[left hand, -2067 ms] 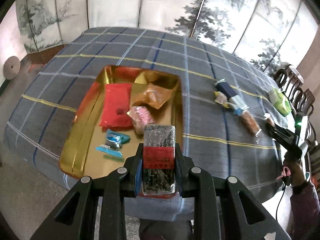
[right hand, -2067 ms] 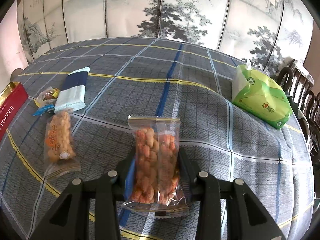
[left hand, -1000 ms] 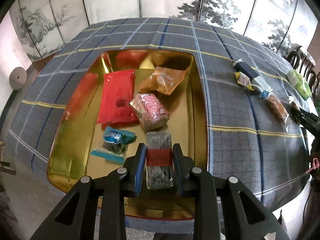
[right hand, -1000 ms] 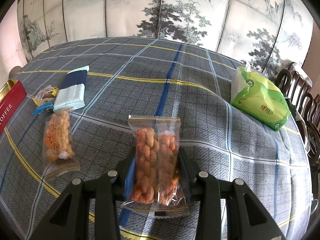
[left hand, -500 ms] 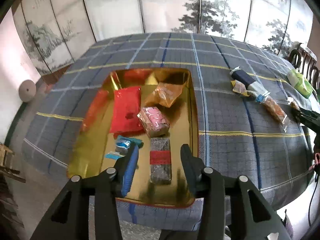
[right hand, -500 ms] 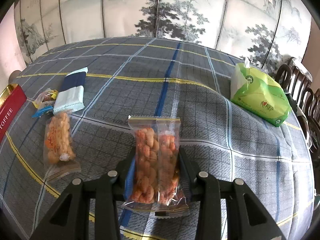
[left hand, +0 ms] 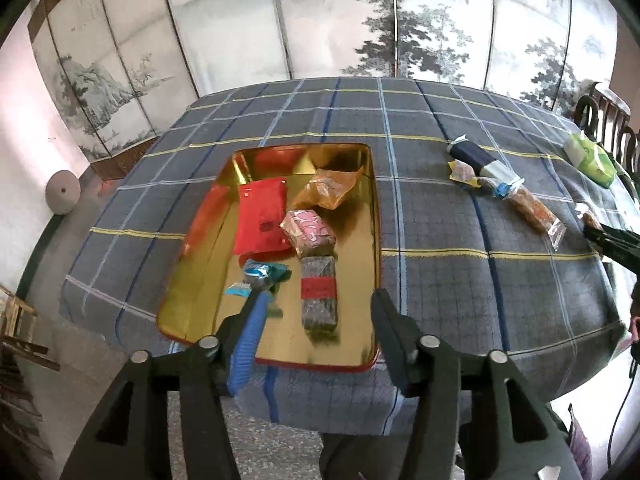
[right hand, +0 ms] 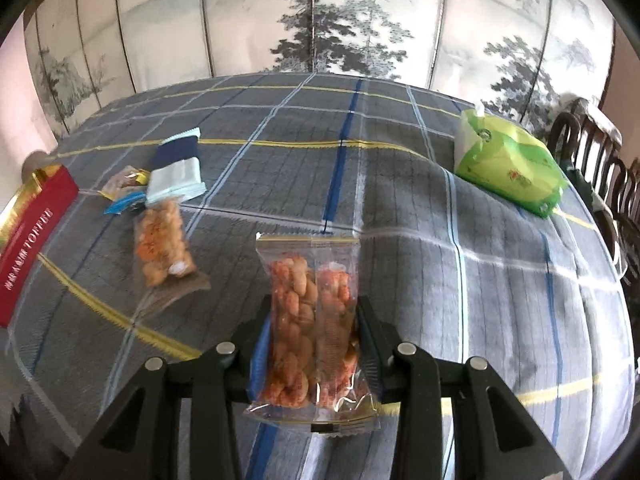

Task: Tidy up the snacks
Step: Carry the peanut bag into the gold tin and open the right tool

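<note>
A gold tin [left hand: 372, 216] with red sides lies on the plaid tablecloth and holds several snacks. Among them is a dark packet with a red band [left hand: 319, 292], lying free near the tin's front. My left gripper [left hand: 316, 304] hovers above and in front of it, its jaws opening with nothing between them. In the right wrist view my right gripper [right hand: 314, 308] is shut on a clear bag of orange peanuts [right hand: 312, 312], held above the cloth. The tin's red side [right hand: 28, 236] shows at the far left there.
A second peanut bag [right hand: 162, 240], a blue-and-white packet [right hand: 176, 172] and small wrapped sweets [right hand: 124, 188] lie on the cloth left of my right gripper. A green tissue pack [right hand: 508, 164] sits at the back right, with wooden chairs [right hand: 608, 168] beyond the table edge.
My left gripper let go of the dark red-banded packet inside the tin, spread its jaws and drew back and up. The right gripper kept its hold on the peanut bag and shifted slightly.
</note>
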`<act>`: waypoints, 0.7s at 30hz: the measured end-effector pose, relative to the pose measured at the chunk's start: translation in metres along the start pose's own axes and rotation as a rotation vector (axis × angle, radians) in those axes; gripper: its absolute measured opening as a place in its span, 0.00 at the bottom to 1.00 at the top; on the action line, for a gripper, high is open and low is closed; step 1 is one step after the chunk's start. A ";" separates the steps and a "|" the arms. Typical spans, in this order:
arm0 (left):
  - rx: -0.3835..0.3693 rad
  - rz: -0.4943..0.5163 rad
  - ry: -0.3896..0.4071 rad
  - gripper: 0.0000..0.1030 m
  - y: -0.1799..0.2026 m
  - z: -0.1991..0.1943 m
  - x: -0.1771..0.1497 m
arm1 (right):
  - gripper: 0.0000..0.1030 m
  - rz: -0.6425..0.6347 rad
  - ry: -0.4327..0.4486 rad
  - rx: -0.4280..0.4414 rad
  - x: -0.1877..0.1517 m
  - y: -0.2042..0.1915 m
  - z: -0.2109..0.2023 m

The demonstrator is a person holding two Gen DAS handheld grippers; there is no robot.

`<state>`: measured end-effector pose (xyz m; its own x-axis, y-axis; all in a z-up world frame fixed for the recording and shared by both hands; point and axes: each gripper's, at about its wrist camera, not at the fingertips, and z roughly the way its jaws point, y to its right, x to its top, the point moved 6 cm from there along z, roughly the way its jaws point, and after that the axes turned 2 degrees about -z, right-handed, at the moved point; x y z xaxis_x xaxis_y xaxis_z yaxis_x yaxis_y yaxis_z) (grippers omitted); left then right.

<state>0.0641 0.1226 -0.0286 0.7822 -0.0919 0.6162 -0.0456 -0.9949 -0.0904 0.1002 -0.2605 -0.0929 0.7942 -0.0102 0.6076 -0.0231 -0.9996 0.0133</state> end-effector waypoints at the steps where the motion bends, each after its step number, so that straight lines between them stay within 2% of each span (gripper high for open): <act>1: 0.009 -0.002 0.007 0.54 -0.002 -0.002 -0.001 | 0.38 0.008 0.003 0.005 -0.002 0.000 -0.005; 10: 0.029 -0.023 0.012 0.60 -0.014 -0.013 -0.013 | 0.38 -0.016 0.048 0.035 -0.006 -0.024 -0.044; 14: 0.037 -0.033 0.012 0.65 -0.020 -0.016 -0.019 | 0.38 -0.041 0.069 0.064 0.000 -0.045 -0.057; 21: 0.073 -0.057 0.027 0.67 -0.037 -0.023 -0.030 | 0.38 -0.089 0.095 0.142 0.012 -0.094 -0.074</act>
<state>0.0285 0.1614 -0.0259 0.7653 -0.0371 0.6426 0.0450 -0.9928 -0.1109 0.0668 -0.1646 -0.0281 0.7282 0.0740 0.6814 0.1361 -0.9900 -0.0379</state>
